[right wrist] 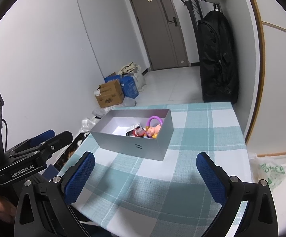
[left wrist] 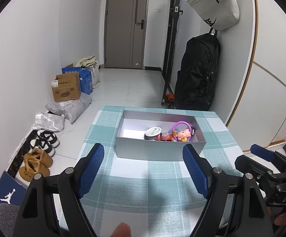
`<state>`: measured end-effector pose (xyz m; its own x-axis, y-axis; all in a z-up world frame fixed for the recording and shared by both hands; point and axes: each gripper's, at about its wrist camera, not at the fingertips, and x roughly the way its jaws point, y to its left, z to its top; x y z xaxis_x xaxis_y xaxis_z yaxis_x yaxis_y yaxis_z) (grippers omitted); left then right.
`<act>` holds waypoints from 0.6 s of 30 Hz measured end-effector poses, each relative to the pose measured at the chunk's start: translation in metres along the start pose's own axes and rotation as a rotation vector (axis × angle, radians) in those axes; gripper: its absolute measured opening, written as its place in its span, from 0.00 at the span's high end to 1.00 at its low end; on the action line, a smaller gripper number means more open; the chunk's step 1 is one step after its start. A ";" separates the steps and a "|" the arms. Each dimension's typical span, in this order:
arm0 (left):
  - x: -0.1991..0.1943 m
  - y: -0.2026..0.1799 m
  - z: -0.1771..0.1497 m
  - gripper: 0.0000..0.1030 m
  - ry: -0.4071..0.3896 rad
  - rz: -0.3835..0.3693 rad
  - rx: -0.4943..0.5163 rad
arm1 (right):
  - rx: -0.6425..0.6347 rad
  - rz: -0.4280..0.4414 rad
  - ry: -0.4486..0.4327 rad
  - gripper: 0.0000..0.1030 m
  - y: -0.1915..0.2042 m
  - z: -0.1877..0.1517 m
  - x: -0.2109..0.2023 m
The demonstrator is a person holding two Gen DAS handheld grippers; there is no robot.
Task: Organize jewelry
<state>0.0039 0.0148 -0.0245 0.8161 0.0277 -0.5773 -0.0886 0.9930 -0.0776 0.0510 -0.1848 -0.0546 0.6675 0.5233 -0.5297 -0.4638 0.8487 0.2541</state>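
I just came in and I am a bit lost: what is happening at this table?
A person holds two grippers over a checked cloth. The left gripper and the right gripper are both open and empty. Ahead stands an open grey box, untouched, with a purple ring, a pink toy and a white lid inside.

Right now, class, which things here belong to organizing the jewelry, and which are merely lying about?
Belongs to the job:
grey box
purple ring
pig charm
white-lidded jar

Just lying about:
shoes
cardboard boxes
black bag
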 end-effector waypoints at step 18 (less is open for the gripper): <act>0.005 0.003 0.000 0.24 0.022 -0.019 -0.023 | 0.022 0.009 -0.001 0.00 -0.001 0.001 -0.001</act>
<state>0.0075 0.0178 -0.0280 0.8052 0.0065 -0.5930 -0.0866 0.9905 -0.1067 0.0516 -0.1865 -0.0534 0.6639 0.5309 -0.5267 -0.4570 0.8455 0.2762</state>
